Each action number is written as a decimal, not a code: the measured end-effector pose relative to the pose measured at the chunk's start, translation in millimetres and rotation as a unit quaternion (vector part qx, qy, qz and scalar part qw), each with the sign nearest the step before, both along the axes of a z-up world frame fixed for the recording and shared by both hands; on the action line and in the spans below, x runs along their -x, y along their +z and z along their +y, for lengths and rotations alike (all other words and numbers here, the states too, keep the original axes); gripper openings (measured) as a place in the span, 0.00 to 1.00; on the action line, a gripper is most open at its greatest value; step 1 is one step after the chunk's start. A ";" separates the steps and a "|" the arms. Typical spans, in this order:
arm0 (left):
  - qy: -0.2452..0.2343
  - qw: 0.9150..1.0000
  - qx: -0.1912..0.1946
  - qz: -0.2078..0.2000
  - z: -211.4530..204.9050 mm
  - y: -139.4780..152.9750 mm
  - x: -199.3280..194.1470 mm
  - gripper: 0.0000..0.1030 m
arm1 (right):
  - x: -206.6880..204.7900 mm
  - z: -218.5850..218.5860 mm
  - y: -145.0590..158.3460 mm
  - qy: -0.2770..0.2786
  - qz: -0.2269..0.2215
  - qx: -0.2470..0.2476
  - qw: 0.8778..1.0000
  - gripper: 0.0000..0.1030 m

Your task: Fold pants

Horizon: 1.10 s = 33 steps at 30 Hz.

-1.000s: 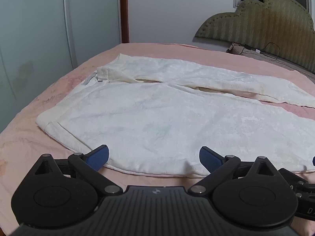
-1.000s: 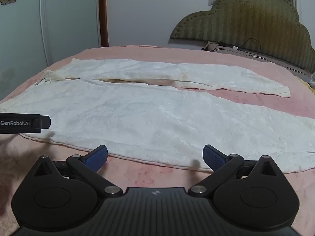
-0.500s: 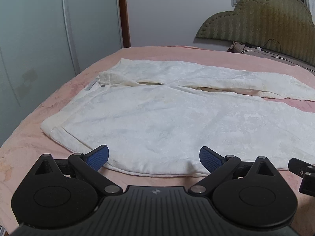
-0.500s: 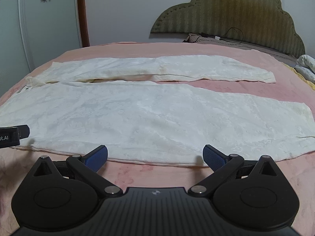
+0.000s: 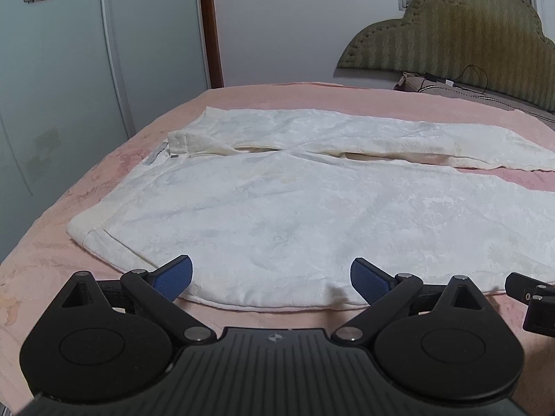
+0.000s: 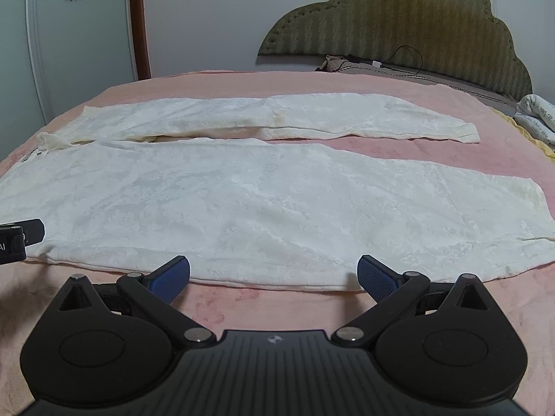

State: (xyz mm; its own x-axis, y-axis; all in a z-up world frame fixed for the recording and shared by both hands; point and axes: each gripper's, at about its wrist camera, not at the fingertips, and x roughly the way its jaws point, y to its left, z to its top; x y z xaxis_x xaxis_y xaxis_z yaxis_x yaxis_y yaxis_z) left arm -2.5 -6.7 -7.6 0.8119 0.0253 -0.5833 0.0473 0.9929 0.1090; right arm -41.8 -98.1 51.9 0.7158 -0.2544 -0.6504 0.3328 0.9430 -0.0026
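Note:
White pants (image 5: 295,204) lie spread flat on the pink bed, waistband at the left, both legs stretching right; in the right wrist view (image 6: 263,201) the near leg is wide and the far leg narrower. My left gripper (image 5: 271,275) is open and empty, just above the near hem by the waist end. My right gripper (image 6: 273,274) is open and empty at the near edge of the near leg. Part of the right gripper shows at the left view's right edge (image 5: 534,298); part of the left gripper shows at the right view's left edge (image 6: 20,239).
The pink bedsheet (image 6: 277,79) covers the bed. A padded olive headboard (image 6: 399,27) stands at the far right, with a cable and pillow by it. Wardrobe doors (image 5: 69,86) line the left side. Folded bedding (image 6: 537,118) lies at the right edge.
Both grippers have drawn back and risen a little, and the right one has shifted right along the near leg. Both stay open. The pants have not moved.

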 end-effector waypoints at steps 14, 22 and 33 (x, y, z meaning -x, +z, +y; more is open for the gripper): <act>-0.003 1.000 0.005 0.000 2.3 0.1 1.0 0.96 | 0.1 -4.2 -0.4 -0.001 -0.003 -0.009 1.000 1.00; 0.001 1.000 0.012 -0.001 4.1 0.6 0.5 0.96 | 0.3 -4.2 -0.3 0.000 -0.005 -0.008 1.000 1.00; 0.000 1.000 0.005 0.005 1.3 0.0 -2.1 0.97 | 0.2 -5.7 0.9 -0.002 -0.008 -0.012 1.000 1.00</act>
